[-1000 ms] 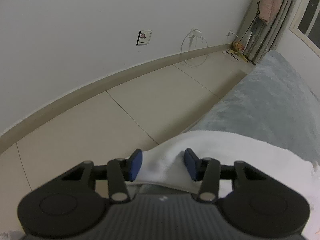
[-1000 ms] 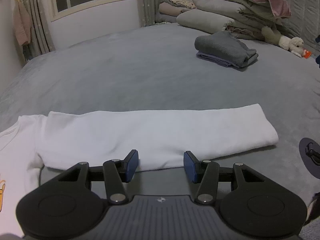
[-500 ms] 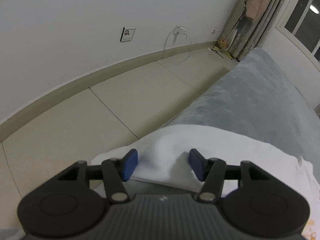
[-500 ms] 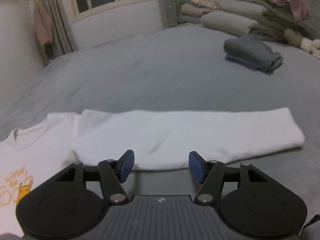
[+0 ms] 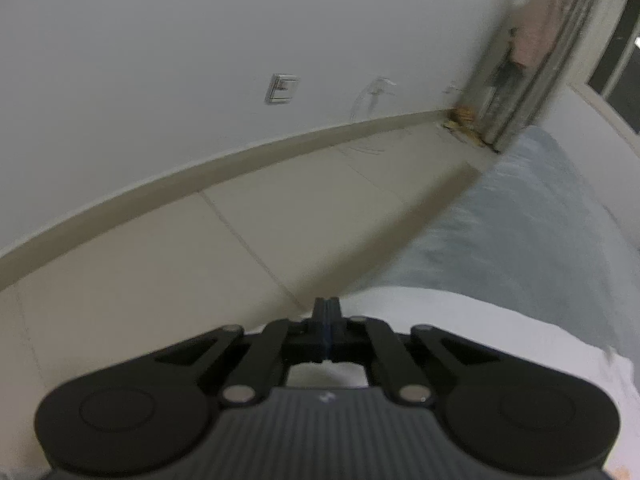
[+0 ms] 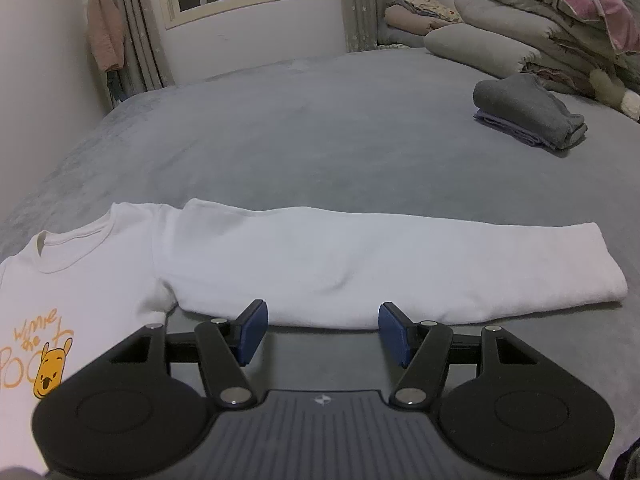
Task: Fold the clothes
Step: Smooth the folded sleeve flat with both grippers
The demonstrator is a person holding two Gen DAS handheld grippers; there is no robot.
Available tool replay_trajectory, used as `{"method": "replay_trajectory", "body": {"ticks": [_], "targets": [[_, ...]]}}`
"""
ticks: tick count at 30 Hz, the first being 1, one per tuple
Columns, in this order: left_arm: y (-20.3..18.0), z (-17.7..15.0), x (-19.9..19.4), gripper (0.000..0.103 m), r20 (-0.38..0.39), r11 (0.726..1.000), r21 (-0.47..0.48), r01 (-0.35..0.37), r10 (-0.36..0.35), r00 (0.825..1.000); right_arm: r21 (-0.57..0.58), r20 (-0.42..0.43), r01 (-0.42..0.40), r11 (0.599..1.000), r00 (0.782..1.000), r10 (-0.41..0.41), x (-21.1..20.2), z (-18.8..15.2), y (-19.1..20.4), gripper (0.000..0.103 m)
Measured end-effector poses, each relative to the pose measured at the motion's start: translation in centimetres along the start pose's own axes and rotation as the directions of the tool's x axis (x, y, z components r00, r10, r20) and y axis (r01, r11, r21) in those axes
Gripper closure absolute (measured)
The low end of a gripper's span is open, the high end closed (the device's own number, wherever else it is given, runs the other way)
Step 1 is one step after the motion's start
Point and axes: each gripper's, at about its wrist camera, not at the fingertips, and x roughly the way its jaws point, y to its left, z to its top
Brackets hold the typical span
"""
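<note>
Your left gripper (image 5: 327,312) is clenched tight, its blue pads meeting at the edge of the white sweatshirt (image 5: 460,332); whether any cloth is pinched between them you cannot tell, as the picture is blurred there. That edge is lying at the side of the bed (image 5: 520,216), with the tiled floor (image 5: 224,256) and a wall socket (image 5: 282,88) beyond.

In the right wrist view, the sweatshirt (image 6: 100,280) is lying flat on the grey bed (image 6: 320,128), its printed yellow bear (image 6: 50,372) at the left and its neckline facing away from you. One sleeve (image 6: 360,268) is stretching out to the right across the cover. Your right gripper (image 6: 322,326) is hanging released just short of that sleeve's near edge, pads apart and gripping nothing. Farther right, a folded grey garment (image 6: 528,114) is sitting well apart, near a stack of bedding (image 6: 540,12).
</note>
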Motion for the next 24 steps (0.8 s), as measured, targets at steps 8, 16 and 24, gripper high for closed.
{"method": "replay_trajectory", "body": {"ticks": [8,16,24], "targets": [[2.0,0.2,1.2,0.082,-0.087,0.980,-0.155,0.127,-0.141,0.986,-0.053,-0.006,-0.047,0.997,0.999,0.047,-0.2,0.0,1.4,0.040],[4.9,-0.2,2.5,0.053,-0.104,0.929,-0.331,0.162,-0.207,0.973,-0.099,-0.009,-0.111,0.989,0.994,0.111,-0.6,-0.1,3.0,0.035],[5.1,-0.9,4.3,0.054,-0.130,0.921,-0.358,0.155,-0.214,0.968,-0.096,-0.046,-0.113,0.989,0.993,0.109,0.1,-0.6,3.2,0.034]]}}
